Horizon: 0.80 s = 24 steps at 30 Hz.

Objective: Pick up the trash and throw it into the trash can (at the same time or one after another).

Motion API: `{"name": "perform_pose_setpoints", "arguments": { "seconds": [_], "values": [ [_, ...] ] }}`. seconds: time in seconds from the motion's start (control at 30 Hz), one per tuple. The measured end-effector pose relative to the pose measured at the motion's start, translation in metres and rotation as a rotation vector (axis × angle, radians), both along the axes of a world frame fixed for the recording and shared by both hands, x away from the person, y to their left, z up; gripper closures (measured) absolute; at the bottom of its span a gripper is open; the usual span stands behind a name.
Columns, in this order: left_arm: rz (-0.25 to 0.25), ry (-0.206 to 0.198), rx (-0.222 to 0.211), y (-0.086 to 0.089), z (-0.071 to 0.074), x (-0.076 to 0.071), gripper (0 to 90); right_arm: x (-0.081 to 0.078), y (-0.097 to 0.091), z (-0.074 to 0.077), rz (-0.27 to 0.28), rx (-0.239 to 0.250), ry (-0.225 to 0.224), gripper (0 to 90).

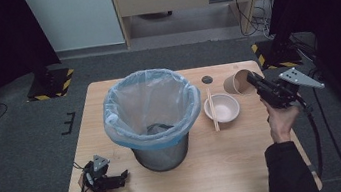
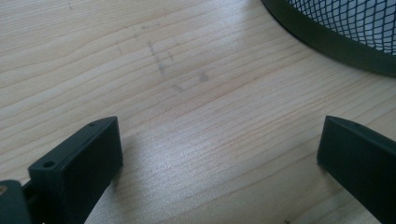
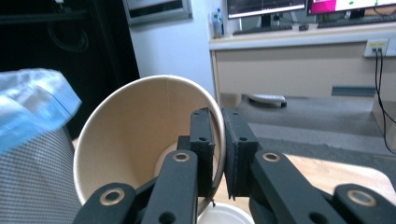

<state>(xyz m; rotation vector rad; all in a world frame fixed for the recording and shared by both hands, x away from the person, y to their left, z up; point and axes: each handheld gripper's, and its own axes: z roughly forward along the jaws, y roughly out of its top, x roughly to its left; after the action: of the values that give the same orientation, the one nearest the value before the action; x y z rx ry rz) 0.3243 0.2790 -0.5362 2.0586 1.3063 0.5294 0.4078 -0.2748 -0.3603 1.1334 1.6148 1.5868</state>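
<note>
The right tool [image 1: 252,81] was clenched on the wall of the cup [image 1: 236,82], one jaw inside the rim and one outside, as the right gripper view showed: the cup's [image 3: 140,140] paper wall ran between the two black jaws with no gap to speak of. The cup was held tilted, lifted off the worktop [image 1: 229,168] at its far right corner, its open mouth turned toward the person and its base toward the bin [image 1: 153,116].

The relation that mattered was this: the bin stood to the left of the cup, across the bowl [image 1: 221,107] and the chopsticks [image 1: 212,110] lying over the bowl's left rim. The cup's long axis lay roughly level, pointing at the bin's blue-bagged mouth. In the right gripper view the blue bag [image 3: 32,107] and the mesh wall [image 3: 37,177] sat just to the left of the cup, so, as a judgement, a leftward carry over the bowl would bring the cup above the bin's opening.

The right hand [image 1: 280,121] was plainly the nearer one. The left tool [image 1: 119,178] rested low at the near left of the worktop, released, its jaws spread wide with only bare wood between them in the left gripper view; the bin's mesh base [image 2: 345,28] lay ahead and to its right, near but apart. It held nothing and stood well apart from the cup.
</note>
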Motion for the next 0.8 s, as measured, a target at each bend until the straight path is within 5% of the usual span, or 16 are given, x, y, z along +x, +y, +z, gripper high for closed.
{"name": "perform_pose_setpoints", "arguments": {
  "seconds": [0.8],
  "values": [
    [0.009, -0.001, -0.002, -0.001, 0.000, 0.000, 0.0, -0.025, 0.016, 0.060, 0.077, 0.045, -0.150, 83.7]
  ]
}}
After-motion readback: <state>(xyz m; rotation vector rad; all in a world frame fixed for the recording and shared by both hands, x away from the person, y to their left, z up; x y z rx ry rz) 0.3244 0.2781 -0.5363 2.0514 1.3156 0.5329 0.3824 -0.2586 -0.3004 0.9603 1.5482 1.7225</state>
